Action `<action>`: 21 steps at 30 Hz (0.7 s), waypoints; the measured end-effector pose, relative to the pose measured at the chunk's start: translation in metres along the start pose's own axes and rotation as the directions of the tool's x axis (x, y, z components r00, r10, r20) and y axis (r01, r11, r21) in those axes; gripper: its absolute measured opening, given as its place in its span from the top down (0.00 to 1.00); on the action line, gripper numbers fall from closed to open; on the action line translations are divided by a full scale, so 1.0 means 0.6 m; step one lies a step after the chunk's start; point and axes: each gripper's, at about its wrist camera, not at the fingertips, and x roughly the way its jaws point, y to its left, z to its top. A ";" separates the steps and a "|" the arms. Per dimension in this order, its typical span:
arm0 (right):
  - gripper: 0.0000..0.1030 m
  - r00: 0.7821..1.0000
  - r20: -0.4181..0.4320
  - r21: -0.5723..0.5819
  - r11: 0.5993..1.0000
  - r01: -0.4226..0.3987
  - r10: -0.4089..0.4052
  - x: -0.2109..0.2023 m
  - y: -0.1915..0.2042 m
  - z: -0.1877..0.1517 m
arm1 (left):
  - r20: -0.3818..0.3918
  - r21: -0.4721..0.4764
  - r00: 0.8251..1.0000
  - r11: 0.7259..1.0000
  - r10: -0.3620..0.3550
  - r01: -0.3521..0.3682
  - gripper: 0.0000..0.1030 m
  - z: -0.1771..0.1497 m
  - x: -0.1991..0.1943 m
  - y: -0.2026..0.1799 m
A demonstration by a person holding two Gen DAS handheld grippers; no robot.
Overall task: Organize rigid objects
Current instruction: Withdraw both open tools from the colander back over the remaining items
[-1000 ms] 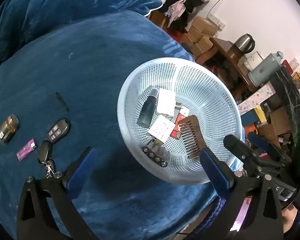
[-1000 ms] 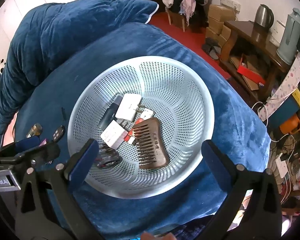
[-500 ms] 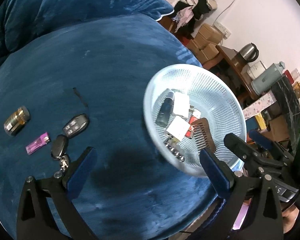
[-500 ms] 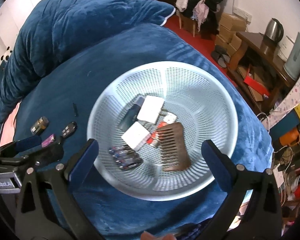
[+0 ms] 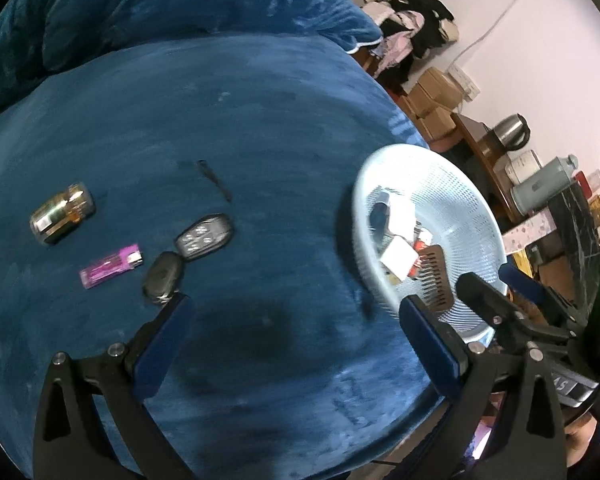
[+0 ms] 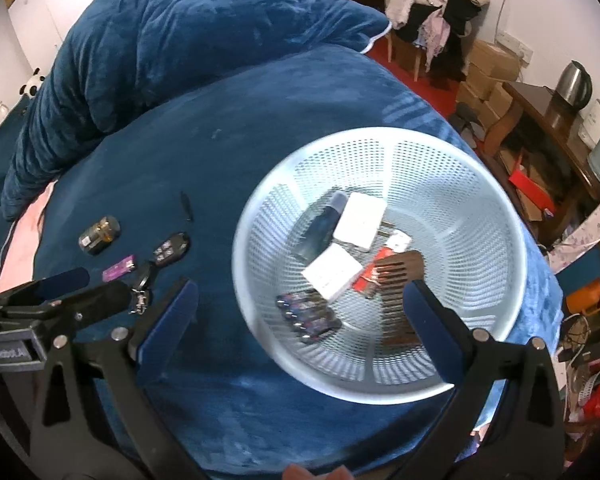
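A pale blue perforated basket (image 6: 480, 216) (image 5: 472, 216) sits on a blue blanket and holds a brown comb (image 6: 400, 280), white boxes (image 6: 360, 220), a dark bottle (image 6: 324, 224) and batteries (image 6: 306, 314). Left of it lie two black key fobs (image 5: 204, 236) (image 5: 163, 276), a purple lighter (image 5: 111, 266), a small gold jar (image 5: 62, 213) and a thin black clip (image 5: 214, 180). My left gripper (image 5: 296, 312) is open and empty above the blanket, its left finger near the lower fob. My right gripper (image 6: 300, 300) is open and empty over the basket's left rim.
A heap of blue bedding (image 6: 180, 40) rises behind. To the right past the bed's edge are cardboard boxes (image 6: 488, 76), a wooden table (image 6: 548, 120) with a kettle (image 6: 576, 80), and floor clutter.
Both grippers have swung left: the basket has slid right in both views and the fobs, lighter and jar have come closer to the left gripper. Both stay open.
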 end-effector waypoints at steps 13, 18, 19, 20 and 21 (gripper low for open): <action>0.00 0.997 -0.041 -0.111 0.991 -0.074 0.070 0.046 0.114 0.010 | 0.000 -0.154 0.996 0.984 0.088 -0.087 0.00 -0.024 -0.013 0.166; 0.00 0.993 -0.073 -0.149 0.983 -0.105 0.095 0.072 0.158 0.007 | -0.013 -0.216 0.993 0.970 0.113 -0.114 0.00 -0.042 -0.015 0.225; 0.00 0.992 -0.081 -0.156 0.981 -0.111 0.099 0.078 0.167 0.006 | -0.018 -0.222 0.993 0.968 0.119 -0.120 0.00 -0.045 -0.014 0.234; 0.00 0.991 -0.087 -0.161 0.980 -0.115 0.102 0.083 0.173 0.006 | -0.022 -0.230 0.992 0.965 0.126 -0.127 0.00 -0.051 -0.013 0.247; 0.00 0.990 -0.096 -0.167 0.979 -0.120 0.106 0.089 0.179 0.004 | -0.025 -0.235 0.991 0.963 0.129 -0.131 0.00 -0.053 -0.012 0.256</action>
